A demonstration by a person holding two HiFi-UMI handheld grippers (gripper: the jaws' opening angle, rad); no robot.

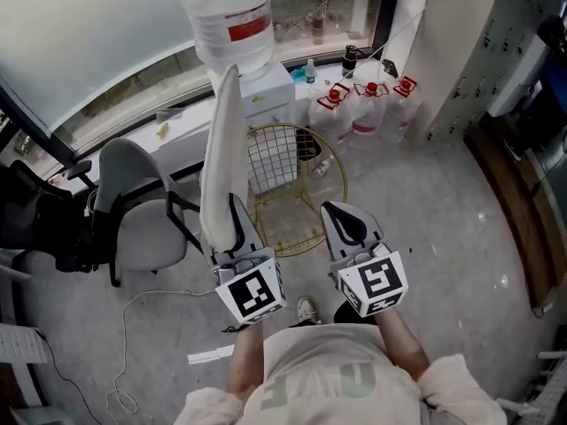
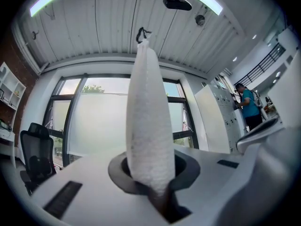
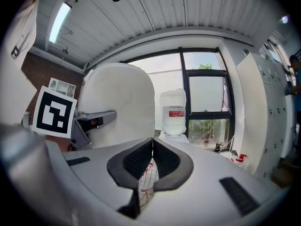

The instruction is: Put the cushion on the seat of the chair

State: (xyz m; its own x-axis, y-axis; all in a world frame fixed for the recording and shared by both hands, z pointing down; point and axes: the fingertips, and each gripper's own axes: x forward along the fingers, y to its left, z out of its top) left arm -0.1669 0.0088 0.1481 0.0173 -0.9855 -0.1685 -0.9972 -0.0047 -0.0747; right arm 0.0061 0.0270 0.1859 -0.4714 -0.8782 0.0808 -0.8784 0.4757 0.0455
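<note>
A white cushion (image 1: 221, 149) stands upright and edge-on, its lower edge clamped in my left gripper (image 1: 227, 227). In the left gripper view the cushion (image 2: 148, 121) rises straight out of the pinching jaws and fills the middle. My right gripper (image 1: 342, 220) hovers beside it to the right, shut, with nothing between its pads (image 3: 141, 159). In the right gripper view the cushion (image 3: 122, 105) shows broadside at left. A gold wire chair (image 1: 292, 180) stands on the floor just beyond both grippers. A grey padded chair (image 1: 133, 211) stands to the left.
A water dispenser with a big bottle (image 1: 232, 16) stands behind the wire chair by the window. Jugs with red caps (image 1: 368, 104) sit on the floor at right. A black office chair (image 1: 31, 215) is at far left. A person in a teal shirt (image 2: 247, 102) stands by lockers.
</note>
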